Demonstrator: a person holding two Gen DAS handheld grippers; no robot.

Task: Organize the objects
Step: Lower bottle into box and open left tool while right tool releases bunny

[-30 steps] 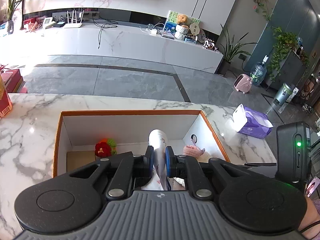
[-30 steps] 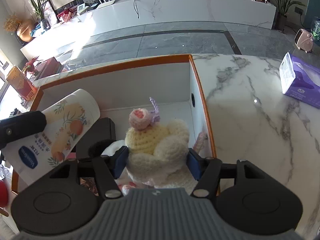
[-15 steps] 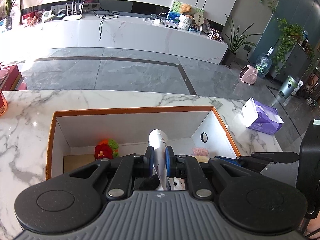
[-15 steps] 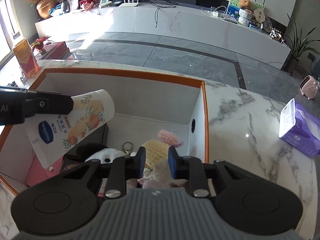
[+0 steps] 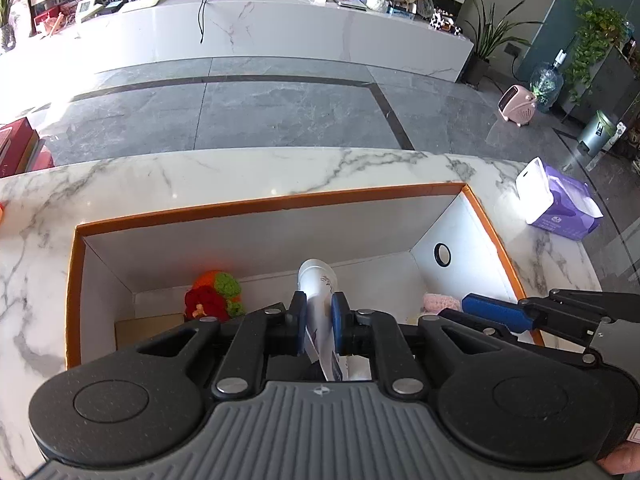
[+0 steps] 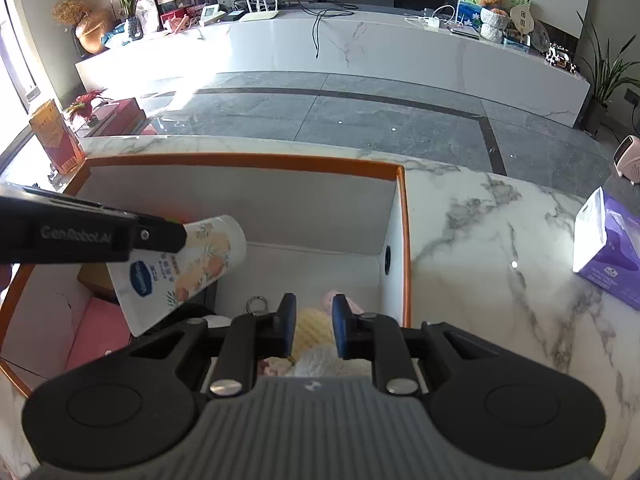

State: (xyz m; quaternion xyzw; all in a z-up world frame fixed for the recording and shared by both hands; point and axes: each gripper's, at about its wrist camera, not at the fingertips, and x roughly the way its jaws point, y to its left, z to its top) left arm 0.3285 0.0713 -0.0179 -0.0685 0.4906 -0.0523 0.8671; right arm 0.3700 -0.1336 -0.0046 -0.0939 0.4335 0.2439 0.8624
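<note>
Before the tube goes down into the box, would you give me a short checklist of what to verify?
1. Grip: the left hand-held gripper is shut on the lotion tube: ok.
2. Position: the tube hangs over the opening of the orange-rimmed box: ok.
3. Free floor under the tube: hidden behind the left gripper's body: cannot tell.
4. Right hand-held gripper empty: its jaws are closing with nothing pinched between them, and the crocheted toy lies below it in the box: ok.
5. Clearance: the right gripper sits beside the tube without touching it: ok.
</note>
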